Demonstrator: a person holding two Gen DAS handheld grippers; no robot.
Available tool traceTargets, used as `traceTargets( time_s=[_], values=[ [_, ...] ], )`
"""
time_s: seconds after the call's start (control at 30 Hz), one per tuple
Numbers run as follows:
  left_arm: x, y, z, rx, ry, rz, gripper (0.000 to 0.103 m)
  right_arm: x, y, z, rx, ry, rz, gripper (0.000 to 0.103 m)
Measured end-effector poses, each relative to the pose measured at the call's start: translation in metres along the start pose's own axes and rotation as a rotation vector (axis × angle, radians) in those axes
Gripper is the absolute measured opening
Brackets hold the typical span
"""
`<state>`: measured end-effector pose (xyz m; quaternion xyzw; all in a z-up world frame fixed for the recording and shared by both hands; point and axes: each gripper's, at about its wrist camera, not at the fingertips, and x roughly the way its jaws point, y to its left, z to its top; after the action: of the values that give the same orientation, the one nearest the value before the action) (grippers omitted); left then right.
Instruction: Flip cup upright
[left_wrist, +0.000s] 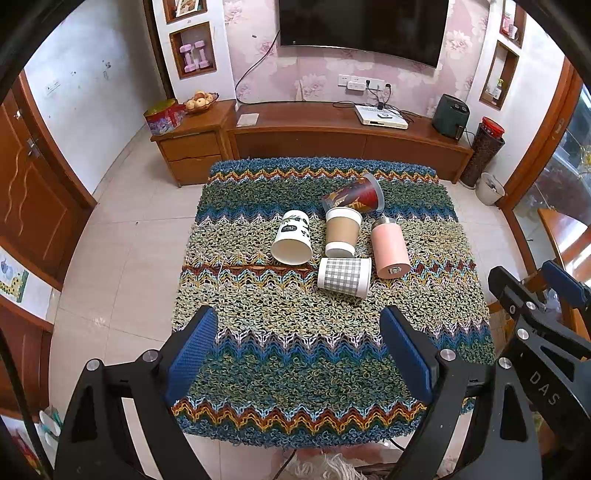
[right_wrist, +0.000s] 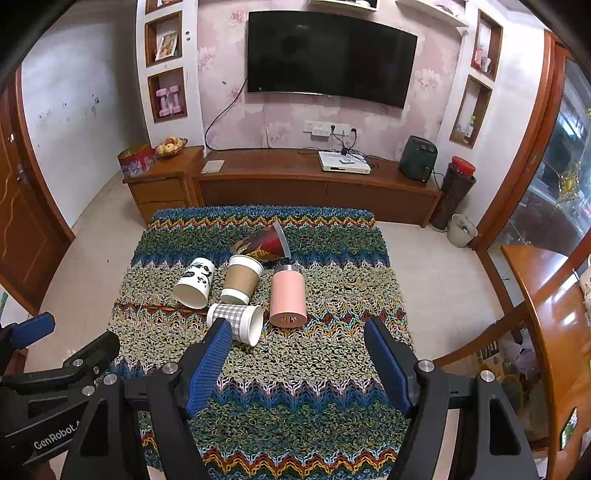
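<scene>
Several cups lie on their sides on a knitted zigzag table cover (left_wrist: 295, 350): a white panda-print cup (left_wrist: 292, 238) (right_wrist: 194, 282), a brown sleeved paper cup (left_wrist: 342, 231) (right_wrist: 242, 279), a grey checked cup (left_wrist: 344, 277) (right_wrist: 236, 319), a pink tumbler (left_wrist: 389, 246) (right_wrist: 287, 295) and a dark red printed cup (left_wrist: 354, 195) (right_wrist: 263, 242). My left gripper (left_wrist: 299, 350) is open and empty, above the cover in front of the cups. My right gripper (right_wrist: 299, 363) is open and empty, just short of the checked cup and pink tumbler.
A wooden TV cabinet (left_wrist: 332, 136) with a set-top box (left_wrist: 381, 116) and a dark appliance (left_wrist: 450, 115) stands beyond the table. A side drawer unit (left_wrist: 192, 147) holds a fruit bowl. A tall dark bin (left_wrist: 482, 151) and white bucket (left_wrist: 489, 188) stand at right.
</scene>
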<state>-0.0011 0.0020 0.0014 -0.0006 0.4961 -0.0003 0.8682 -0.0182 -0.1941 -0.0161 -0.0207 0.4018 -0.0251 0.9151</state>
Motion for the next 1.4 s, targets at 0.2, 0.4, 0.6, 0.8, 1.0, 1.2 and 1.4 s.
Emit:
traceTargets(
  time_s=[0.2,0.4,0.6,0.8,1.0,1.2,1.4],
  values=[
    [-0.002,-0.005,-0.003,-0.001,-0.004,0.003,0.091,0.0,-0.001,-0.003,-0.009,0.006,0.016,0.075],
    [-0.003,-0.005,-0.004,-0.009,-0.007,0.006,0.091,0.006,-0.001,-0.006,-0.019,0.025,0.041,0.075],
    [-0.004,-0.01,-0.002,-0.024,-0.009,0.015,0.091,0.009,-0.006,-0.006,-0.028,0.03,0.064,0.075],
    [-0.002,-0.016,0.0,-0.027,-0.012,0.017,0.091,0.013,-0.011,-0.004,-0.049,0.029,0.08,0.075],
    [0.001,-0.024,0.002,-0.021,-0.016,0.038,0.091,0.018,-0.018,-0.004,-0.07,0.035,0.106,0.075],
    [0.006,-0.029,0.004,-0.02,-0.012,0.055,0.091,0.028,-0.027,-0.003,-0.074,0.049,0.133,0.075],
    [0.014,-0.027,0.002,-0.057,0.0,0.051,0.091,0.041,-0.032,-0.003,-0.082,0.054,0.164,0.075]
  ],
)
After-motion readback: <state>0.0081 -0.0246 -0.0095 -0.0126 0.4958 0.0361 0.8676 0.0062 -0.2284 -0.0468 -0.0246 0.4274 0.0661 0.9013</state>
